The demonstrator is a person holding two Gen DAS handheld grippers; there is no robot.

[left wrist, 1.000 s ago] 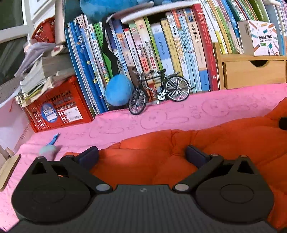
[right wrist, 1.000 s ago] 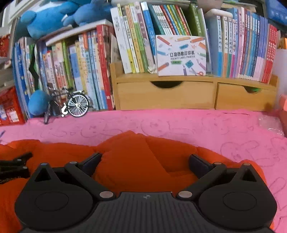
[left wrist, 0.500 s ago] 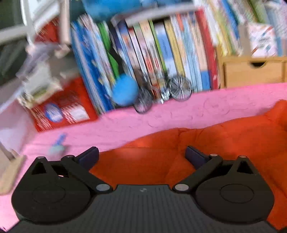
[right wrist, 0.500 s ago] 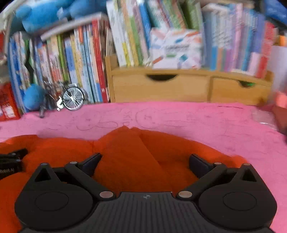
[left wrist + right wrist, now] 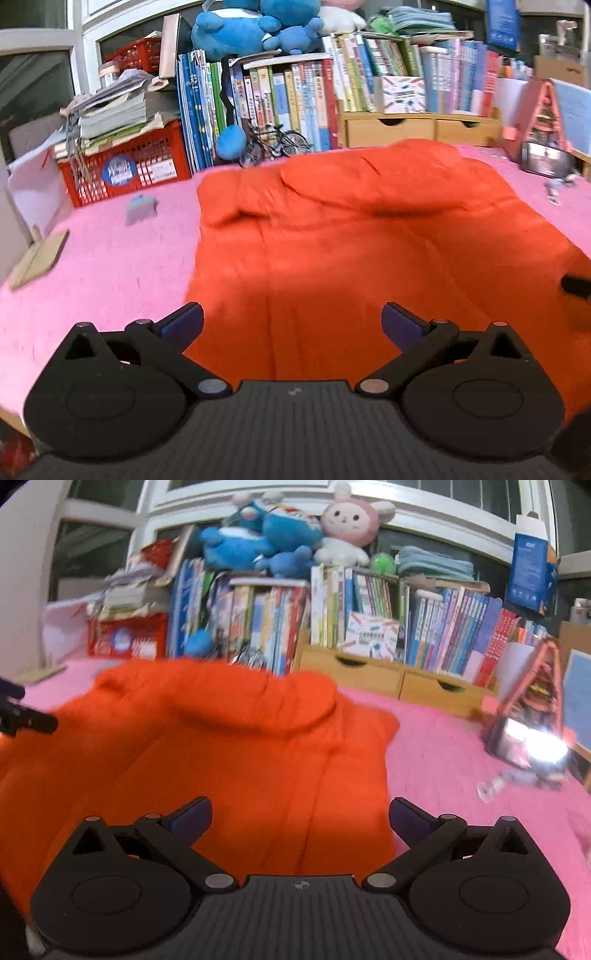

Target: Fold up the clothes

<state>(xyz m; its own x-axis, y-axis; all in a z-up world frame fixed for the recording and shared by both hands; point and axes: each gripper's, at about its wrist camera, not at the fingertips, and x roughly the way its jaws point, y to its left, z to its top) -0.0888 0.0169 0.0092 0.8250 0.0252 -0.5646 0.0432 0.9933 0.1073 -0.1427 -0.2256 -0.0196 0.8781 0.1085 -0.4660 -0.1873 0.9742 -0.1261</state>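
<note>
Lying ahead of both wide-open grippers, left gripper (image 5: pixel 291 319), right gripper (image 5: pixel 300 814), orange garment (image 5: pixel 369 236).

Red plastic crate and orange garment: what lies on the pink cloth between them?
In the left wrist view, a small blurred grey-blue object lies there on the pink cloth.

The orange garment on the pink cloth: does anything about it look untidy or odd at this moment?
The orange garment lies mostly flat on the pink cloth, but its far edge is bunched into a rumpled ridge, not smoothed. Both grippers are open and hold nothing.
</note>
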